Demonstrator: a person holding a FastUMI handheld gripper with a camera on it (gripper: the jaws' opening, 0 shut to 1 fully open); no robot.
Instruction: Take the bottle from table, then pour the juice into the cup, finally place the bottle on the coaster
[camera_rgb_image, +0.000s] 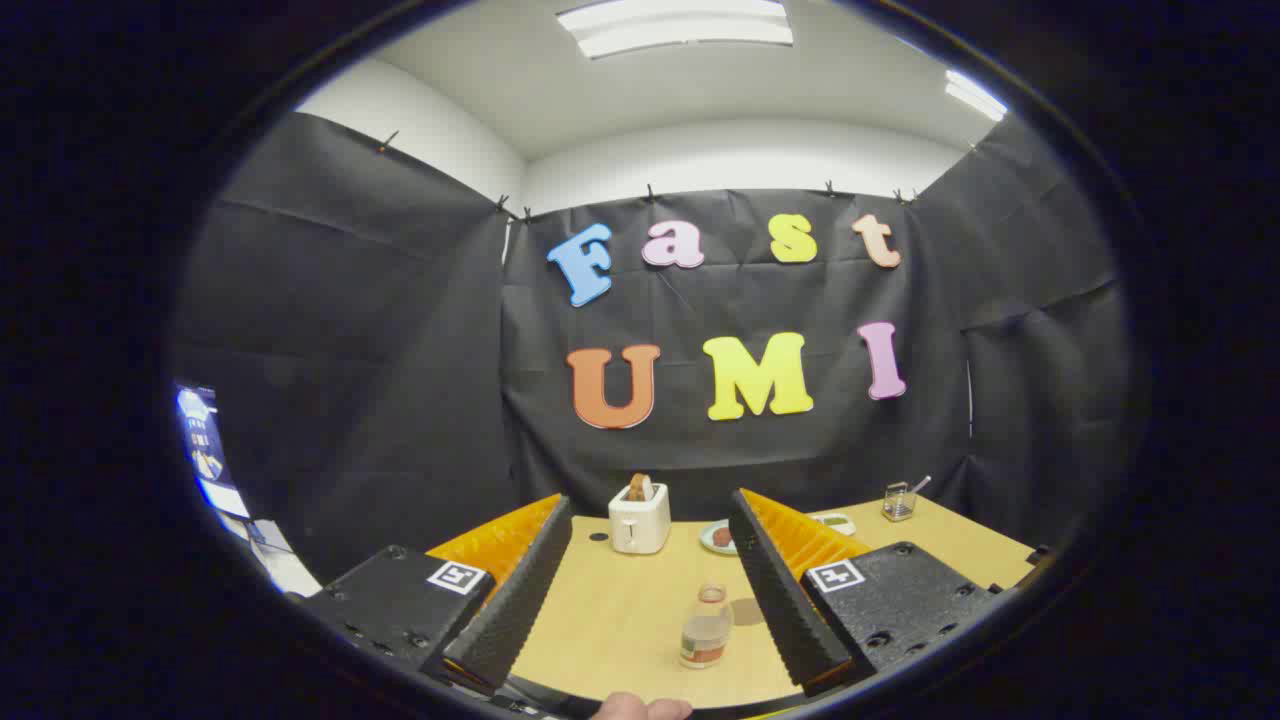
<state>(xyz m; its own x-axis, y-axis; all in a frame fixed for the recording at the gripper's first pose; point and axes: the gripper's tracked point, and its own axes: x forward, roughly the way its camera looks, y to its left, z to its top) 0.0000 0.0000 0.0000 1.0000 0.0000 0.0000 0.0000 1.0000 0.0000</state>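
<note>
A small clear bottle (707, 627) with a pale cap and a reddish band near its base stands upright on the wooden table (620, 610), between my fingers and closer to the right one. A round brown coaster (746, 611) lies flat just behind the bottle, partly hidden by the right finger. A clear glass cup (898, 501) with a spoon in it stands at the far right of the table. My gripper (650, 515) is open, held above the table, and its fingers touch nothing.
A white toaster (640, 518) with toast in it stands at the back middle. A plate (716, 537) with food sits to its right, and a small dish (836, 522) lies beyond the right finger. A fingertip (640, 708) shows at the table's near edge.
</note>
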